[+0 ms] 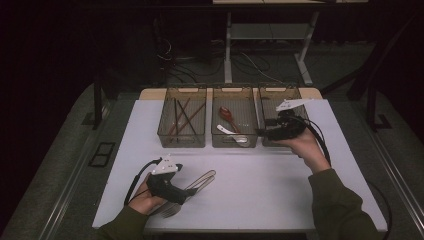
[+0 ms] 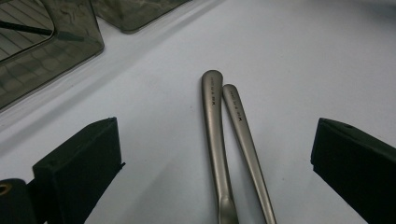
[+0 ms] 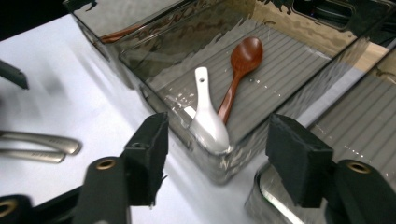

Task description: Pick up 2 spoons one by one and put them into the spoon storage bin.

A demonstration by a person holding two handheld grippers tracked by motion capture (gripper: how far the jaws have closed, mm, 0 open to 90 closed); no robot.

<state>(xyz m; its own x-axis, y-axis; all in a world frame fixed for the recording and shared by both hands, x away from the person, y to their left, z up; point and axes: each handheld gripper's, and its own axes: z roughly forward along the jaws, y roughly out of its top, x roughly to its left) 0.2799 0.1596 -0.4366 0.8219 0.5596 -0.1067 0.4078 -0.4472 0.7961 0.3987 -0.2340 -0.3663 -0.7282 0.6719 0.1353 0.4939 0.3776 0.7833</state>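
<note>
**A:** What's the biggest thing here?

**B:** The white desk (image 1: 280, 195). Along its far edge stand three smoky see-through bins side by side. The left bin (image 1: 182, 138) holds thin sticks, some dark and some reddish. The middle bin (image 3: 299, 60) holds two spoons. The right bin (image 1: 267, 95) sits just beyond the right hand.

**A:** And the two tongs?

**B:** The right tongs (image 3: 217, 158) hang over the near corner between the middle and right bins. The jaws stand partly apart with nothing between the pads. The left tongs (image 2: 212, 168) are low over the near left of the desk, gripped by the left hand (image 1: 145, 197). Their jaws are wide apart and press on nothing.

**A:** Where's the cutlery?

**B:** Two metal handles (image 2: 219, 140) lie on the desk between the left jaws, touching neither pad. They lie side by side, close together near the tongs and spreading a little toward their rounded ends. From above they run out from beneath the left tongs toward the bins.

**A:** And the spoons?

**B:** The brown wooden spoon (image 3: 240, 70) lies slanted on the ribbed floor of the middle bin. The white ceramic spoon (image 3: 205, 116) lies just beside it in the near corner, its bowl against the wall.
</note>
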